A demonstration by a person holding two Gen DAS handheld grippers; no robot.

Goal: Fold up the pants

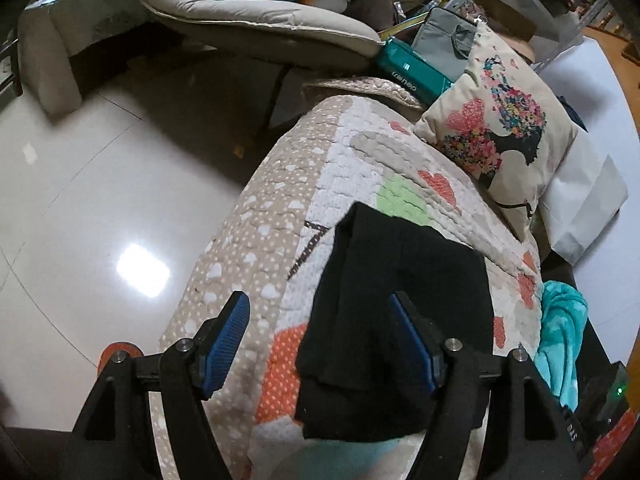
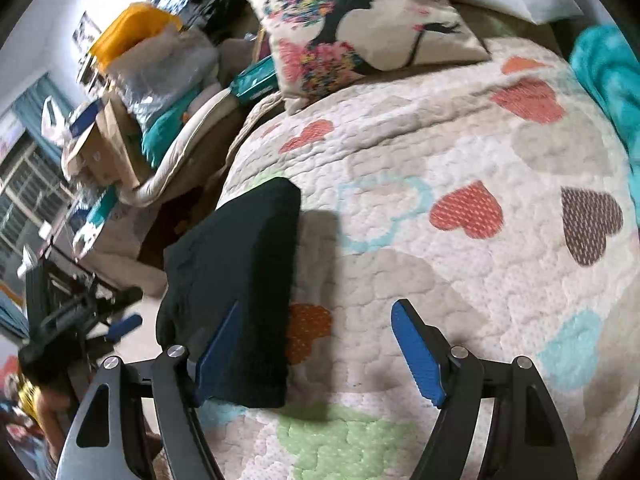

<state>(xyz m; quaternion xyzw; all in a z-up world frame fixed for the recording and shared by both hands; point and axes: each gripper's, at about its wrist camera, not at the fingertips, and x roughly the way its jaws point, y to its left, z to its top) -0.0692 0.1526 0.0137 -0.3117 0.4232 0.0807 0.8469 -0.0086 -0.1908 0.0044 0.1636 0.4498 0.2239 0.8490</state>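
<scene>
Heart-patterned quilt (image 2: 460,152) covers a bed in a cluttered room with glossy floor tiles (image 1: 100,184); a printed cushion (image 2: 360,20) sits at the quilt's far end. Black folded pants (image 2: 236,280) lie near the quilt's floor-side edge, their long axis running toward the cushion. Left gripper (image 1: 320,344) and right gripper (image 2: 316,352) both hang with jaws apart, gripping nothing.

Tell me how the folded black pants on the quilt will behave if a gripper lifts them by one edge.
The black pants look like soft fabric folded in layers, so they would probably sag and unfold. They likely weigh little, as the quilt hardly dents beneath them. Pushed, they would probably bunch rather than slide, since the quilted surface is textured.
</scene>
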